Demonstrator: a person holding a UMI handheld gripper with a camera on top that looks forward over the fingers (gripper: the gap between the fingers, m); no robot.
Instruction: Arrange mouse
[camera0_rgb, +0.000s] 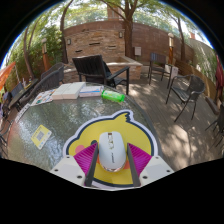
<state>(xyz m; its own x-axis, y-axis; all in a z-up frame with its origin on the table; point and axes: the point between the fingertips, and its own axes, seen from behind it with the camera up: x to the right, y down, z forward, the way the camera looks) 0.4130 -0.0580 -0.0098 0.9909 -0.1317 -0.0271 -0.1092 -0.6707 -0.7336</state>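
A white and grey computer mouse (112, 156) sits between my fingers, its length along them. My gripper (112, 145) is shut on the mouse, with both fingertips against its sides. The magenta pads (86, 158) flare out on either side behind the contact points. Under the mouse is a round yellow mouse mat (92, 130) with a pale rim, lying on the near part of a glass-topped table (60, 120). I cannot tell whether the mouse rests on the mat or hangs just above it.
At the table's far side lie a stack of books or papers (68, 90) and a green object (114, 96). A yellow card (41, 136) lies left of the mat. Metal chairs (185, 95) and a brick wall (100, 40) stand beyond.
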